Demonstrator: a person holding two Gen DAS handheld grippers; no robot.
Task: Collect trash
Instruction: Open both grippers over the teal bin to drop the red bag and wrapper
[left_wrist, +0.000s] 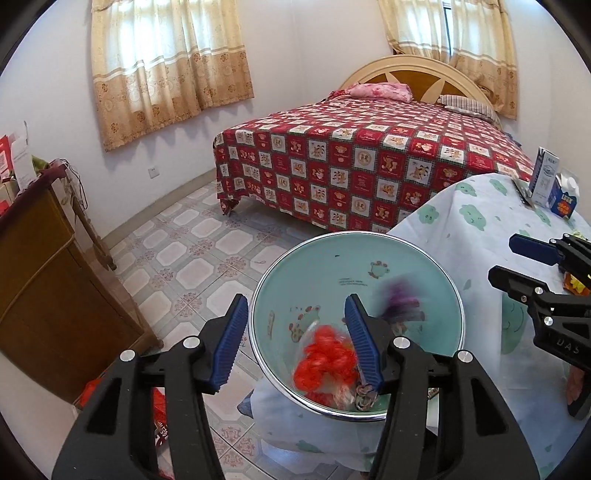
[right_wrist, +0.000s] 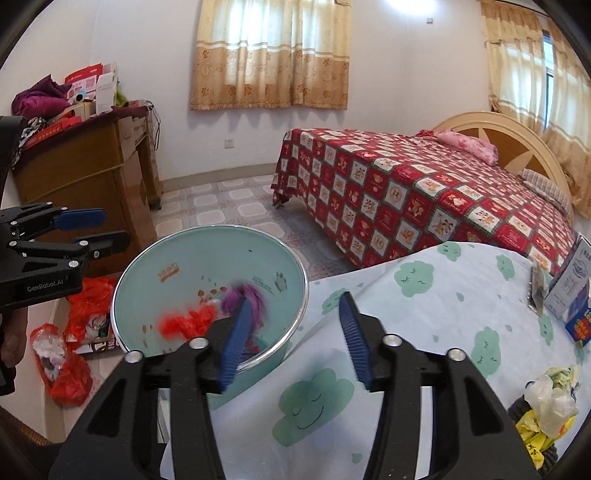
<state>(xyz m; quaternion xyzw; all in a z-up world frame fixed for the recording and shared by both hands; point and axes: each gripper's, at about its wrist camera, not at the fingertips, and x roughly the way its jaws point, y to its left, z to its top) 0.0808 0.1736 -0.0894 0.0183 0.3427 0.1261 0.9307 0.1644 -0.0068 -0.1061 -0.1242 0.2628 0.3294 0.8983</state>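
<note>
Looking down the left tool (left_wrist: 295, 347), it's wide open and empty over the bin (left_wrist: 406, 258) off the bench's edge, while the right tool (right_wrist: 295, 339), gaping and empty too, has the crumpled wrappers (right_wrist: 546, 406) lying to its right on the bench (right_wrist: 461, 295), so it's nearer.

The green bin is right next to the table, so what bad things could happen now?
1. The red trash and purple trash look blurred in the green bin, as if falling; light wrappers might bounce out.
2. The left tongs hang open over the rim and could knock the bin.
3. The yellow wrappers lie by the table edge; a careless sweep by the right tongs may drop them on the floor.
</note>
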